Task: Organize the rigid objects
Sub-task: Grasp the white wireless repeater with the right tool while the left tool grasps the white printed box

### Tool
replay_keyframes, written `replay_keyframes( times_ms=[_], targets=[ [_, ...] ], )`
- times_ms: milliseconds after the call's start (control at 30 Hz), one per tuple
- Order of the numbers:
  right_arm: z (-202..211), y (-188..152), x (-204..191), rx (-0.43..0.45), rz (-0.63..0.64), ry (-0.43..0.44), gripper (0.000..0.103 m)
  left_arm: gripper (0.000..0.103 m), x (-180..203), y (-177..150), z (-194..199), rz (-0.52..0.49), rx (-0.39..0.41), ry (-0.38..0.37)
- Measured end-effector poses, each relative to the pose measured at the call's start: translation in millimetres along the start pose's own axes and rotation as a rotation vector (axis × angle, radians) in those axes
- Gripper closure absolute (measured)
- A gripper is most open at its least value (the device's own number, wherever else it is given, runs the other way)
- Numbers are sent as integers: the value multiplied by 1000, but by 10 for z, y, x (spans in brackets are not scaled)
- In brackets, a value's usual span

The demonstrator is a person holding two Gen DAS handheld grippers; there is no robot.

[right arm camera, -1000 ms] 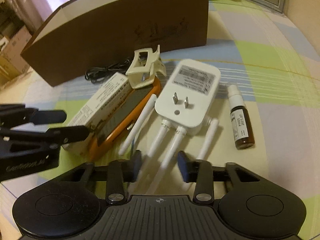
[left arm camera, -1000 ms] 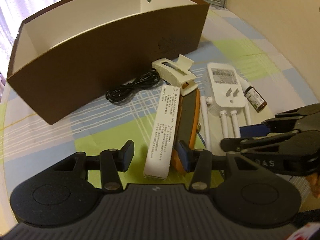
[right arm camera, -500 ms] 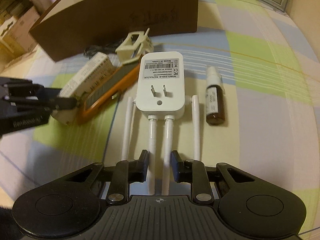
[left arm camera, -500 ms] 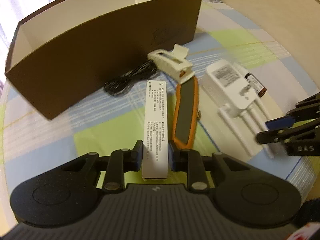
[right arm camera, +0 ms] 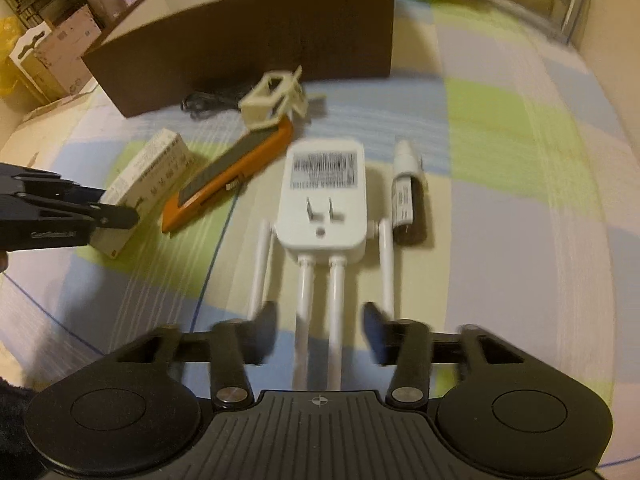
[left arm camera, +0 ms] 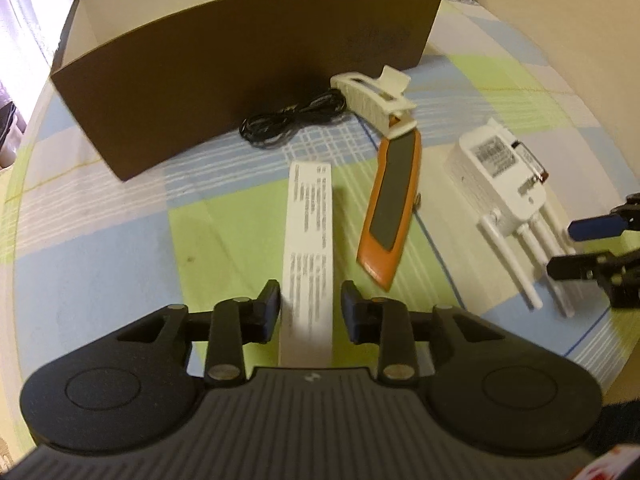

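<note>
A long white printed box (left arm camera: 309,240) lies between the jaws of my left gripper (left arm camera: 310,308), which stand slightly apart from its sides, so the gripper is open around it. The box also shows in the right wrist view (right arm camera: 148,188). A white wireless repeater (right arm camera: 324,204) with four antennas lies in front of my right gripper (right arm camera: 320,328), which is open around its two middle antennas. An orange utility knife (left arm camera: 390,208), a cream hair claw clip (left arm camera: 376,100), a small brown dropper bottle (right arm camera: 408,204) and a coiled black cable (left arm camera: 292,120) lie on the checked cloth.
A large open brown box (left arm camera: 256,60) with a white inside stands at the back. The checked cloth (left arm camera: 100,264) covers the table. Cardboard boxes (right arm camera: 52,48) stand off the table at the far left in the right wrist view.
My left gripper closed in around the white box and now stands slightly wider. My right gripper moved over the repeater's middle antennas, narrowed, then opened wider.
</note>
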State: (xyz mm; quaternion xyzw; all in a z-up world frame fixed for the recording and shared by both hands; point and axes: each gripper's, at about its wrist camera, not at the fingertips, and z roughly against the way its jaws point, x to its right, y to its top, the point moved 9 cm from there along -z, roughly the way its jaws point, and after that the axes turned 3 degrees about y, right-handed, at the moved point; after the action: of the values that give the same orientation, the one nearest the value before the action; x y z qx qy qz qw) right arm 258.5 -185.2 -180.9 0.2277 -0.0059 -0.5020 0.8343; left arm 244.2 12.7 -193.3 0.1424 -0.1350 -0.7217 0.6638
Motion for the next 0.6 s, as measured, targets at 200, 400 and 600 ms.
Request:
replay_keyframes(
  times_ms=[200,400,600],
  targets=[
    [11,239,-28,94,-45,-17,42,81,29,225,-125,-5,84,41],
    [-119,482,-10,153,-54,-45,42,81,-106,262,-175,66,146,123],
    [-276,563,-33,150,13,-59,42,81,-180,200,-180,97,152,141]
  ],
)
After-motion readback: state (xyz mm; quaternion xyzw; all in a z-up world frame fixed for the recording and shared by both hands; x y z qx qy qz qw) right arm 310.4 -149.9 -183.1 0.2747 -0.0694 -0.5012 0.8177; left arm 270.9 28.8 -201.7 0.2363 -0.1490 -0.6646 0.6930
